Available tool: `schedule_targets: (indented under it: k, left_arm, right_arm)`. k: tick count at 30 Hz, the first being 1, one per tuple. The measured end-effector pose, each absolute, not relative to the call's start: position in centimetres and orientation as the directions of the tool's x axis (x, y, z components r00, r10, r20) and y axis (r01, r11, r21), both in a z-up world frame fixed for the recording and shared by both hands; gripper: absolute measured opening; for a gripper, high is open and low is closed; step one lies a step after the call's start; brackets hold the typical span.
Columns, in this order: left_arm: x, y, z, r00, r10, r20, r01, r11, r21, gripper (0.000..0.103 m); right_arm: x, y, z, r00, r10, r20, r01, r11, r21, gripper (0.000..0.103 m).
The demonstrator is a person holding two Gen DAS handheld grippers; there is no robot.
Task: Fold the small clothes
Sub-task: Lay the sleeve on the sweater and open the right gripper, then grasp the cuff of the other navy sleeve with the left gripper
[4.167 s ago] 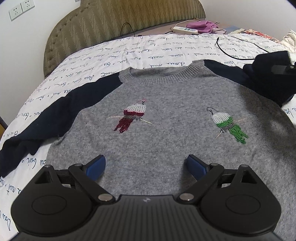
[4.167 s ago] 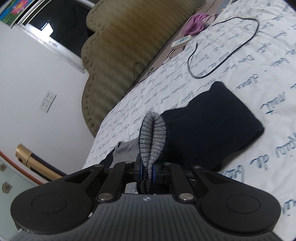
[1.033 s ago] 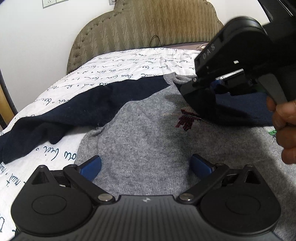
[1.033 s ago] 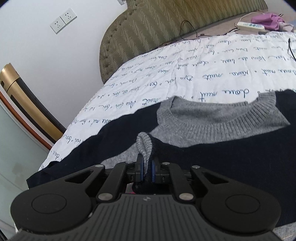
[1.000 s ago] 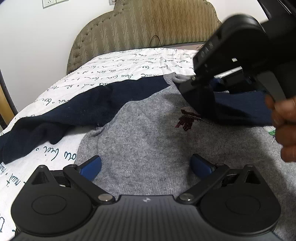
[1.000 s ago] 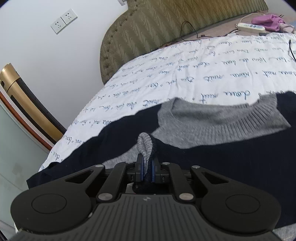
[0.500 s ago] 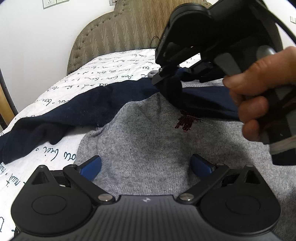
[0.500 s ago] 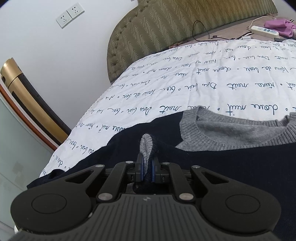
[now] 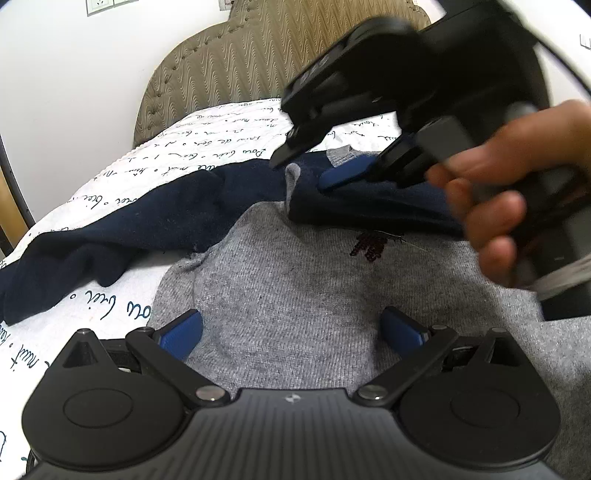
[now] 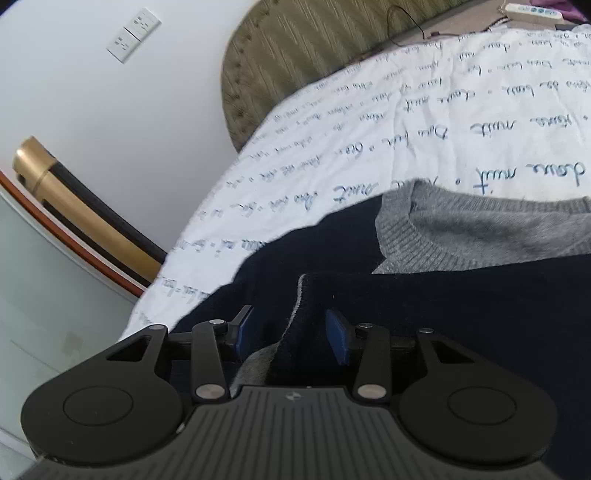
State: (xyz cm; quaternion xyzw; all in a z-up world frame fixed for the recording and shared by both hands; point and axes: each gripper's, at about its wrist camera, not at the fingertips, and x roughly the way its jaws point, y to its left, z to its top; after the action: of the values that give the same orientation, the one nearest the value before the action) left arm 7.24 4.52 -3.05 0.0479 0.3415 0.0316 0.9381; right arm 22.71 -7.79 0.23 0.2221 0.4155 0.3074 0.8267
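A grey sweater (image 9: pixel 295 291) with navy sleeves lies face up on the bed. Its left-hand sleeve (image 9: pixel 129 229) stretches out sideways. The other sleeve (image 9: pixel 373 206) is folded across the chest, and its grey cuff (image 9: pixel 291 173) rests near the shoulder seam. My right gripper (image 9: pixel 310 170) hovers over that cuff, held by a hand (image 9: pixel 509 192). In the right wrist view the right gripper (image 10: pixel 291 332) has its jaws opening, and the cuff (image 10: pixel 300 291) lies loose between the pads without being pressed. My left gripper (image 9: pixel 291 330) stands open just above the sweater's lower body, holding nothing.
The white bedcover (image 10: pixel 369 129) with blue script runs back to an olive padded headboard (image 10: pixel 314 48). A power strip (image 10: pixel 532 11) lies at the far edge. A gold post (image 10: pixel 74 206) and a glass panel stand past the bed's left side.
My right gripper carried the cuff leftward across the chest, then its jaws parted and let the cuff go. The left gripper stayed where it was, still open.
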Motion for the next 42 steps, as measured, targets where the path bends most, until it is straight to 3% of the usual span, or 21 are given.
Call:
schedule_targets:
  k: [4, 7, 13, 20, 26, 33, 36, 39, 42]
  left_arm:
    - [7.3, 4.4, -3.1, 0.765, 0.093, -0.637, -0.027, 0.993, 0.113, 0.103]
    - [7.2, 4.5, -3.1, 0.765, 0.093, -0.637, -0.027, 0.993, 0.113, 0.103]
    - [7.2, 4.9, -2.9, 0.762, 0.086, -0.642, -0.026, 0.994, 0.103, 0.103]
    - [5.4, 6.7, -0.8, 0.776, 0.22, -0.591, -0.152, 0.975, 0.163, 0.103]
    - [4.4, 12.6, 1.1, 0.719, 0.341, -0.606, -0.338, 0.933, 0.123, 0.103]
    - [2.9, 23.6, 2.8, 0.676, 0.373, -0.636, -0.515, 0.856, -0.045, 0.103]
    - [2.9, 28.8, 2.7, 0.703, 0.226, -0.674, -0.51, 0.821, -0.257, 0.103]
    - [3.3, 32.9, 1.6, 0.761, 0.062, -0.646, -0.47, 0.738, -0.484, 0.103]
    - [4.6, 36.0, 1.3, 0.777, 0.036, -0.629, -0.49, 0.662, -0.567, 0.102]
  right_arm:
    - [22.1, -8.0, 0.2, 0.422, 0.714, -0.559, -0.351, 0.697, 0.625, 0.059]
    - [21.9, -7.5, -0.3, 0.417, 0.684, -0.599, -0.351, 0.729, 0.588, 0.059]
    - [20.3, -8.9, 1.2, 0.46, 0.695, -0.553, -0.352, 0.714, 0.605, 0.062]
    - [17.6, -10.3, 1.4, 0.491, 0.644, -0.586, -0.372, 0.764, 0.528, 0.065]
    - [15.9, -10.8, 0.8, 0.465, 0.672, -0.577, -0.387, 0.74, 0.55, 0.07]
    - [13.6, -10.9, 0.5, 0.432, 0.697, -0.572, -0.417, 0.717, 0.559, 0.075]
    - [12.8, -11.1, 0.4, 0.43, 0.697, -0.574, -0.413, 0.718, 0.561, 0.076]
    - [12.2, -11.3, 0.3, 0.431, 0.696, -0.575, -0.408, 0.718, 0.564, 0.078]
    - [12.0, -11.5, 0.4, 0.434, 0.689, -0.581, -0.405, 0.725, 0.557, 0.078]
